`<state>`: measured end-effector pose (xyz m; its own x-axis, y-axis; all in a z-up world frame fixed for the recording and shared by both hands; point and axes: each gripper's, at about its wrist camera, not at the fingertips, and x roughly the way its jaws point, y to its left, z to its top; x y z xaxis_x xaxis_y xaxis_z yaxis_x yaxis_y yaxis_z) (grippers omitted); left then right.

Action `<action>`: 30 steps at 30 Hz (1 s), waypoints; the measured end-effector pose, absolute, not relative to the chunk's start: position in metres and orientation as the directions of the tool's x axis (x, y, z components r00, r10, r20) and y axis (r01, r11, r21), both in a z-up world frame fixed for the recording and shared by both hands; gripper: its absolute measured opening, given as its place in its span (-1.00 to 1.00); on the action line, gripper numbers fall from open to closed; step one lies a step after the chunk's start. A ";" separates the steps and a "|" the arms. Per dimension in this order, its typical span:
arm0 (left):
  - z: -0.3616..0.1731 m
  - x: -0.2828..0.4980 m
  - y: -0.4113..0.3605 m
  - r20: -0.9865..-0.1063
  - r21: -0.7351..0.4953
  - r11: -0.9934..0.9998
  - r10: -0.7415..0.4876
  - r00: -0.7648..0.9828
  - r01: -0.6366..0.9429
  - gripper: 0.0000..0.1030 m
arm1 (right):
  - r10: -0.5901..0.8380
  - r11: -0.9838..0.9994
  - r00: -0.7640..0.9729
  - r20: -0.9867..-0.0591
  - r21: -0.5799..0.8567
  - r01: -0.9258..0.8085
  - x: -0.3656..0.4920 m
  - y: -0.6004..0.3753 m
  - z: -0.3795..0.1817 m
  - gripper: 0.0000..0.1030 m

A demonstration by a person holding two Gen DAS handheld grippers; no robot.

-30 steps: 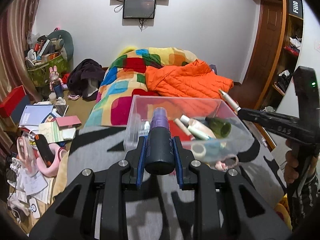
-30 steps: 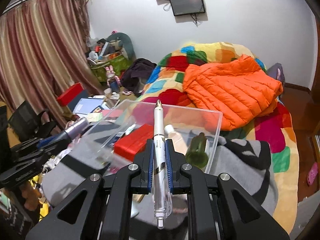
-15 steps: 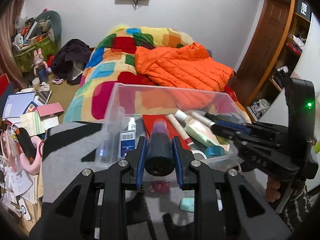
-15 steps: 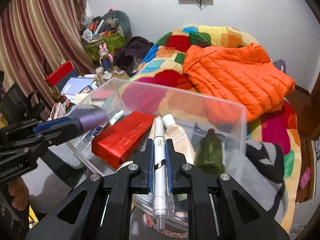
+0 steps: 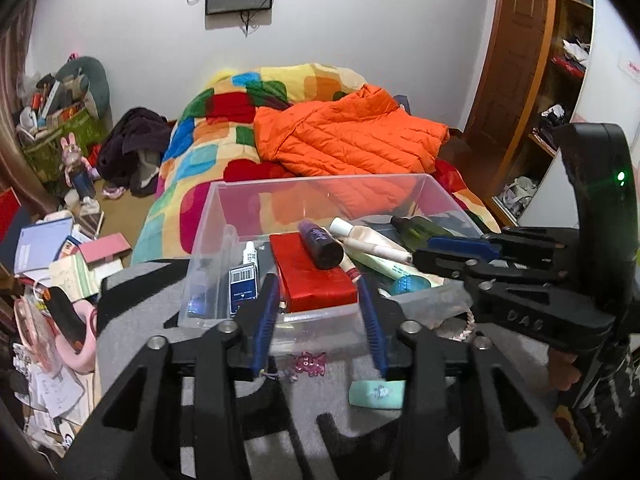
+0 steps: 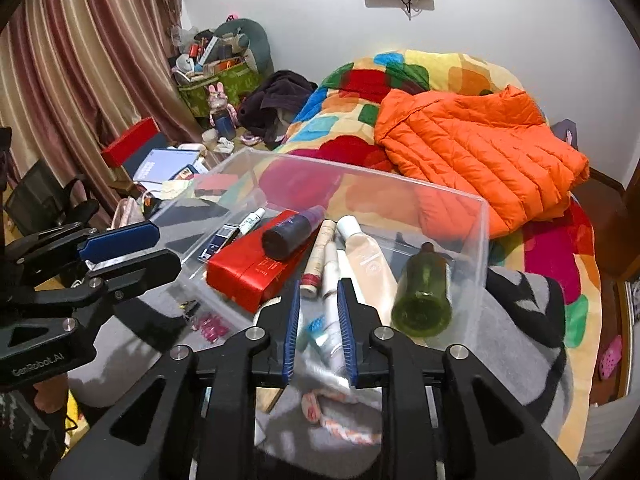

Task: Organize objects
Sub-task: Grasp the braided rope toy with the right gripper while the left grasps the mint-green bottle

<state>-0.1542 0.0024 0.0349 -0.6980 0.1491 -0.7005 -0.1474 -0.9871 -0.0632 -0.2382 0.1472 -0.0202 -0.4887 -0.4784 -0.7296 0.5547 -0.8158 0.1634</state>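
I hold both grippers over the clear plastic bin (image 5: 320, 196) on the grey blanket (image 5: 132, 320), since everything loose is being gathered into it. My left gripper (image 5: 318, 316) has its jaws opening with nothing between them; the dark purple-capped bottle (image 5: 320, 242) lies free on the red box (image 5: 310, 276) inside the bin, propped at a slant because the box is already there. My right gripper (image 6: 318, 320) is opening too, and the white pen (image 6: 334, 312) shows blurred between its pads, slipping down among the tubes beside the green bottle (image 6: 424, 292). I judge both items delivered. A mint eraser (image 5: 376, 394) and a pink charm (image 5: 308, 360) wait on the blanket outside the bin.
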 end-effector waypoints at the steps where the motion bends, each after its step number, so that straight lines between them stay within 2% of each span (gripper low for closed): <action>1: 0.036 -0.152 0.003 -0.697 -0.058 -0.987 0.147 -0.702 -0.149 0.00 | -0.482 -0.816 -0.493 -0.724 0.166 0.554 -0.235 0.151 -0.017 -0.61; 7: 0.035 -0.133 0.005 -0.697 -0.026 -0.986 0.135 -0.704 -0.164 0.36 | -0.482 -0.822 -0.537 -0.692 0.146 0.550 -0.211 0.173 -0.004 -0.39; 13: 0.013 -0.119 0.017 -0.744 -0.026 -0.978 0.156 -0.650 -0.205 0.62 | -0.454 -0.836 -0.557 -0.695 0.115 0.537 -0.188 0.192 -0.008 -0.20; 17: -0.006 -0.114 0.032 -0.783 -0.035 -0.965 0.187 -0.593 -0.259 0.64 | -0.432 -0.843 -0.532 -0.728 0.116 0.526 -0.178 0.201 -0.024 -0.13; 19: -0.019 -0.115 0.041 -0.807 -0.033 -0.956 0.197 -0.557 -0.290 0.64 | -0.420 -0.848 -0.515 -0.747 0.121 0.516 -0.178 0.204 -0.036 0.06; 20: -0.023 -0.116 0.044 -0.816 -0.030 -0.954 0.195 -0.544 -0.297 0.64 | -0.415 -0.851 -0.509 -0.754 0.123 0.511 -0.177 0.205 -0.041 0.08; 30: -0.043 -0.132 0.062 -0.855 -0.006 -0.940 0.182 -0.486 -0.342 0.67 | -0.359 -0.858 -0.441 -0.822 0.105 0.503 -0.198 0.188 -0.081 0.09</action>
